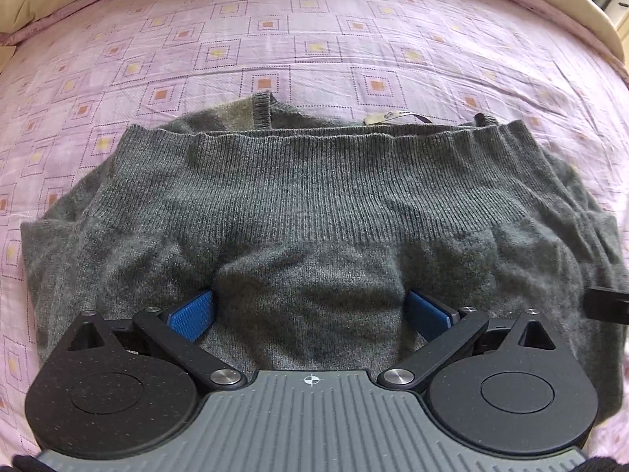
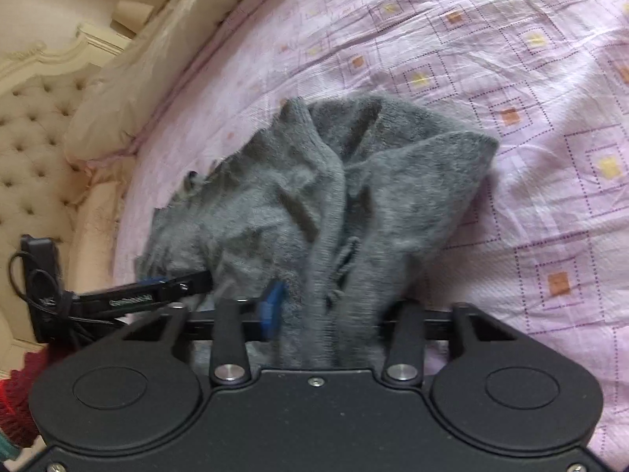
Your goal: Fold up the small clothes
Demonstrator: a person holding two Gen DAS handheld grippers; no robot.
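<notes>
Left claw (image 1: pixel 310 316): I am seeing it spread wide, both blue pads (image 1: pixel 192 314) pressing into a hump of the grey sweater (image 1: pixel 314 196) at its near edge; fabric is bulging between them but not pinched flat, so I am judging it open around the knit rather than clamped.
Right claw (image 2: pixel 326 306): I am reading it as closing on a bunched ridge of sweater; one blue pad is showing, the other is buried in fabric.
Why held so: I am judging that both claws are gripping the near edge to carry a fold away from me.
Sweater: it is lying on the pink patterned bed (image 1: pixel 354 39), ribbed hem (image 1: pixel 334 145) already doubled over toward the collar (image 1: pixel 261 108), fuzzy, rumpled near the claws.
Label (image 1: pixel 387 117): it is peeking out just beyond the hem.
</notes>
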